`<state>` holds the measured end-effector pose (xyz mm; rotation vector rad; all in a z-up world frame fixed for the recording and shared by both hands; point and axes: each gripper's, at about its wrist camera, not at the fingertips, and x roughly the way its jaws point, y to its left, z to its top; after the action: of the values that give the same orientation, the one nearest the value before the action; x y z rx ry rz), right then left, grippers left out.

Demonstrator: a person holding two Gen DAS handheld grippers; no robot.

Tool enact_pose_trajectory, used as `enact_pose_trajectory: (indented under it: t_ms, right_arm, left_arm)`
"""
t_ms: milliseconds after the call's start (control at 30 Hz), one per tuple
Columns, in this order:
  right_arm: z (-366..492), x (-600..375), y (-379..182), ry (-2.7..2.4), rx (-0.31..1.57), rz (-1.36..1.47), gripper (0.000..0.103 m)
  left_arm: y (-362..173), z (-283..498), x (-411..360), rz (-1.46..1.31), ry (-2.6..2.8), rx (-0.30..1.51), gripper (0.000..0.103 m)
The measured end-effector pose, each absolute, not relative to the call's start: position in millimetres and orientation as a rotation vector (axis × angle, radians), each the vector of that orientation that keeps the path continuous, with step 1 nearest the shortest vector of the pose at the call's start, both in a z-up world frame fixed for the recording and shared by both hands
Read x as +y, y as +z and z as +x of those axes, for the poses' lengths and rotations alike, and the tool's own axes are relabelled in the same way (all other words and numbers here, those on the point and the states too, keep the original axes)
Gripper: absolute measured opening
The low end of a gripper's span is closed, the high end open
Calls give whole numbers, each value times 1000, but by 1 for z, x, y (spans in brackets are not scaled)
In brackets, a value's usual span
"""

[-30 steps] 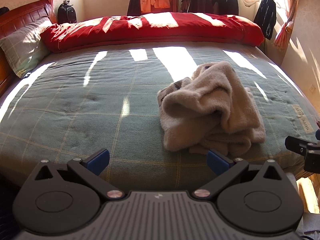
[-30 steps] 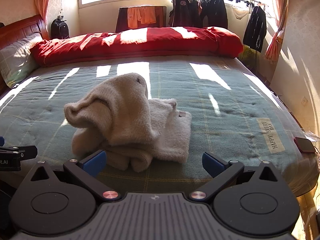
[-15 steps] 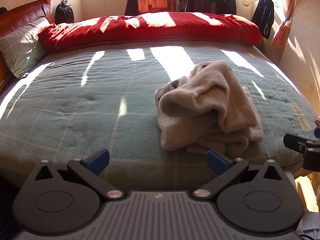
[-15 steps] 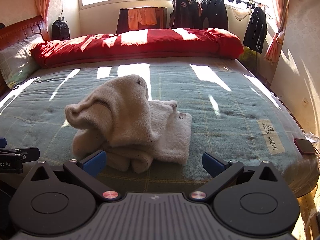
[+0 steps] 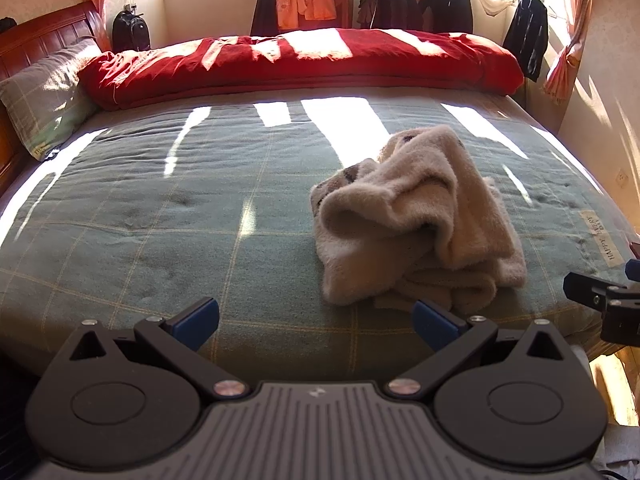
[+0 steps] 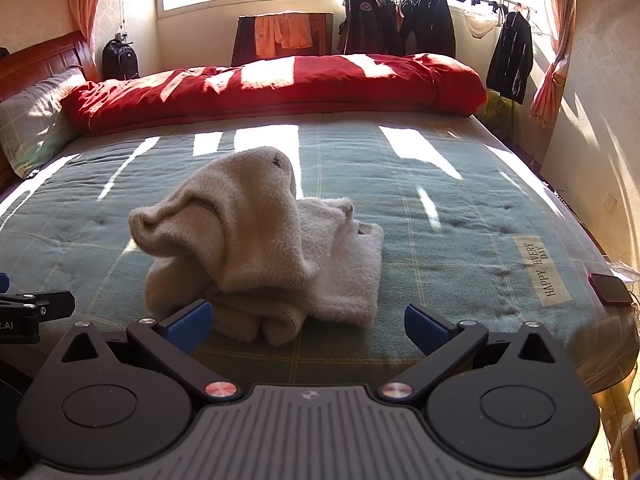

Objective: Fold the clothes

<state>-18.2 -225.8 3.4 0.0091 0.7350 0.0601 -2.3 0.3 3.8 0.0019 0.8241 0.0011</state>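
1. At the far left, a carved wooden headboard (image 5: 38, 42) of reddish-brown boards stands behind a flat checked pillow (image 5: 44, 96) in muted grey-green.
2. A black backpack (image 6: 120, 60) sits in the far left corner beside an orange curtain.
3. Along the far edge of the bed, a puffy red quilt (image 5: 304, 64) lies rolled into a long bolster shape, creased and striped by sunlight.
4. The green bedspread (image 5: 140, 208) is a soft, slightly dimpled weave with a thin yellow grid (a cloth label with printed words is sewn near its right edge).
5. The left gripper (image 5: 316, 320) hovers at the near edge of the bed, its blue-tipped fingers wide apart and holding nothing.
6. The cream garment (image 5: 416, 220) is a thick, fuzzy, fleece-like knit with a few dark marks, heaped in a rumpled mound on the bedspread near the near edge, right of centre in the left view and just beyond the left gripper's right finger.
7. The right gripper (image 6: 308, 322) is likewise spread apart and empty; its left blue fingertip overlaps the garment's near fold in the picture, though contact cannot be told.
8. Dark jackets (image 6: 400, 24) hang from a metal rail at the far right.
9. A red-cased phone (image 6: 610, 289) lies at the bed's near right edge.
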Motion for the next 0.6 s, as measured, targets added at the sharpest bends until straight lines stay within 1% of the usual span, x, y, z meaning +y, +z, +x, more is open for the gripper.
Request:
enact_pose_trajectory:
  t_ms: [333, 600]
  right_arm:
    - [-15, -229, 2, 68, 737, 18, 103]
    - [7, -236, -3, 88, 758, 35, 103]
  left_arm:
    - [2, 1, 5, -27, -11, 818, 103]
    - [-5, 13, 15, -45, 1, 837, 103]
